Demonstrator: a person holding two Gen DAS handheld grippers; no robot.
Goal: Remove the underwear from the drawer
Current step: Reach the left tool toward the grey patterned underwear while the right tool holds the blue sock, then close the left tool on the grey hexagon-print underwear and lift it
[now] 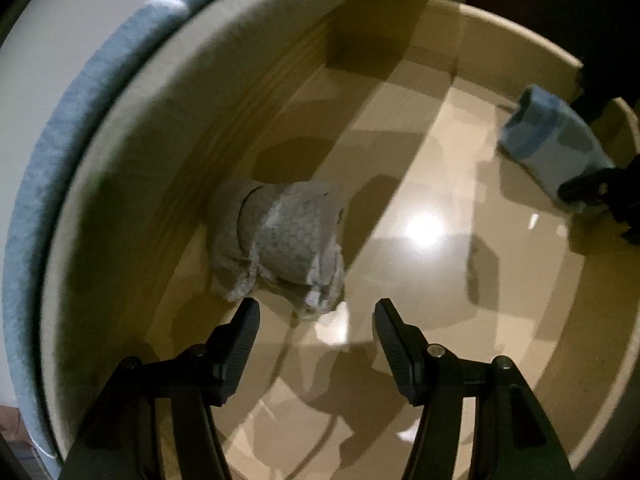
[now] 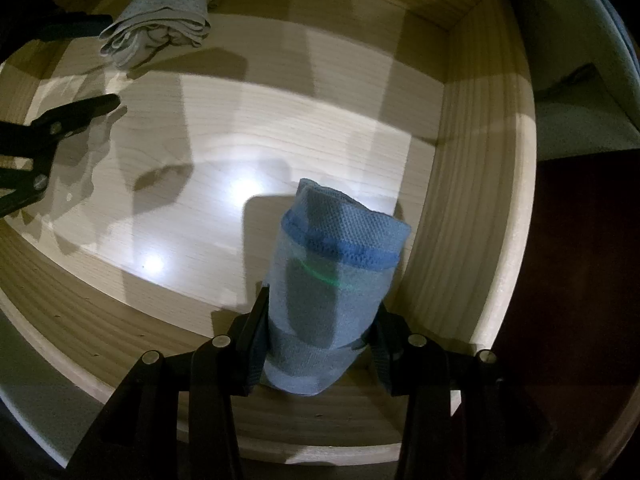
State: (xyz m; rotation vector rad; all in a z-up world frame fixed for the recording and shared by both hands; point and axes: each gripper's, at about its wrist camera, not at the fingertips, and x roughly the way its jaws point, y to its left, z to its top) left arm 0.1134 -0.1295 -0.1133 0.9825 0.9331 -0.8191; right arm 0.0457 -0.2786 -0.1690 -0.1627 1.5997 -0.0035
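Observation:
A rolled grey patterned underwear (image 1: 280, 240) lies on the floor of the open wooden drawer (image 1: 420, 168), close to its left wall. My left gripper (image 1: 316, 316) hovers just short of the roll, jaws open, nothing between them. In the right wrist view the same grey underwear (image 2: 160, 32) lies at the far left, with one of the left gripper's fingers (image 2: 80, 110) beside it. My right gripper (image 2: 320, 344) is shut on a rolled blue underwear (image 2: 332, 280), which hangs over the drawer's right side. The blue underwear (image 1: 548, 144) also shows at the left wrist view's right edge.
The drawer's pale wooden walls (image 2: 472, 200) enclose a glossy floor with bright light reflections. A grey-blue upholstered edge (image 1: 80, 128) curves along the drawer's left side. Dark floor (image 2: 580, 280) lies beyond the drawer's right wall.

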